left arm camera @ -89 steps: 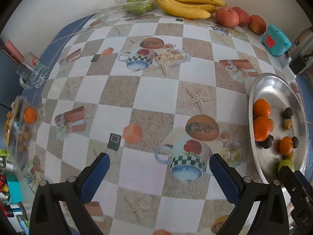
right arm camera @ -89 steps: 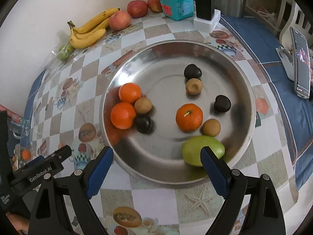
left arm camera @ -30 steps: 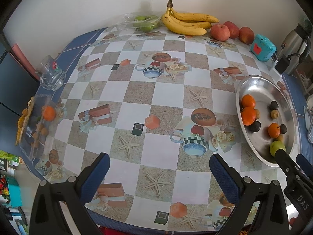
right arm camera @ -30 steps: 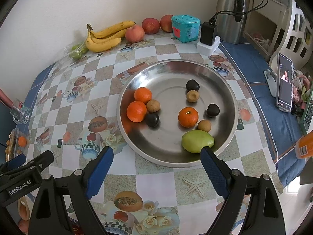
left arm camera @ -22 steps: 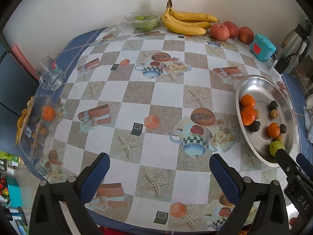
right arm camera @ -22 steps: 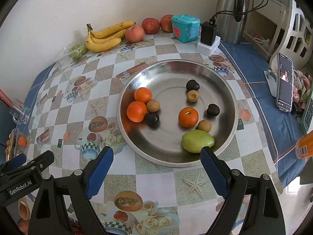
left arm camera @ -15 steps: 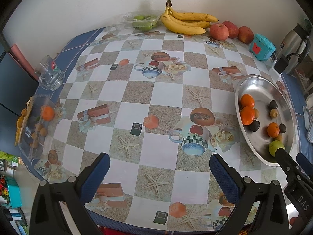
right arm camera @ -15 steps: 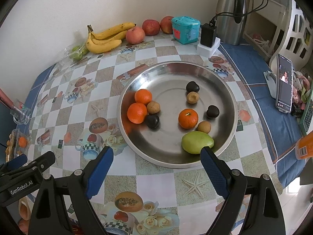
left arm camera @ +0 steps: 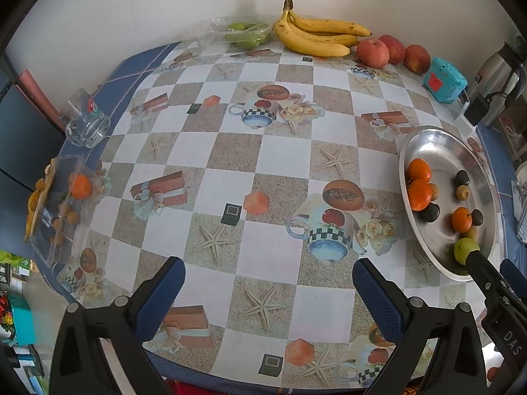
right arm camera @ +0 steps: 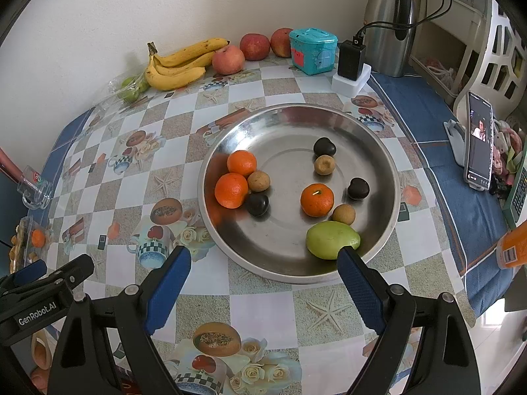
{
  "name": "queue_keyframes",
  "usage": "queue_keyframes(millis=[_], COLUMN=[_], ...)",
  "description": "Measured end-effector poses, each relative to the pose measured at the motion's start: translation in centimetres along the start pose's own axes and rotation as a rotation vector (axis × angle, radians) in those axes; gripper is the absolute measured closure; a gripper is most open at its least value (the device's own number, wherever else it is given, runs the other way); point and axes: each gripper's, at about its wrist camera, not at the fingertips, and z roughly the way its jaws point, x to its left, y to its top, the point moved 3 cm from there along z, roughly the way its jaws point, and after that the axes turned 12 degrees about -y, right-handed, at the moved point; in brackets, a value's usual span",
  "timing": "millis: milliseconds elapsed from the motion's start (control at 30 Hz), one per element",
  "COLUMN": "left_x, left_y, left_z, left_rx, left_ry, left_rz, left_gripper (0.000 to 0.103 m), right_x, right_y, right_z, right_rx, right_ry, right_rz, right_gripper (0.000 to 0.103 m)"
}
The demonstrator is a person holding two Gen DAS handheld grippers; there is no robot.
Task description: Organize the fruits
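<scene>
We hold the left gripper (left arm camera: pixel 268 283) and right gripper (right arm camera: pixel 263 265) spread, empty, above the steel plate (right arm camera: pixel 378 151) of fruit, frame center.

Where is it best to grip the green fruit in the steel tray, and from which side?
Grip the green oval fruit across its narrow middle, coming from above. It lies on its side near the round steel tray's front rim, which blocks a low approach.
</scene>
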Motion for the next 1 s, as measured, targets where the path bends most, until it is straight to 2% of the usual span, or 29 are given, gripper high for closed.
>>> queue_keyframes(millis=[1000], left_x=[0.16], left_y=[-0.07], left_z=[0.28], left_rx=[0.014], left_ry=[0.008], left_rz=[-0.001], left_gripper=[0.0], right_x=[0.07], right_y=[-0.03], right_z=[0.06], right_rx=[0.005], right_ry=[0.0], right_rz=[0.002], right_gripper=[0.012])
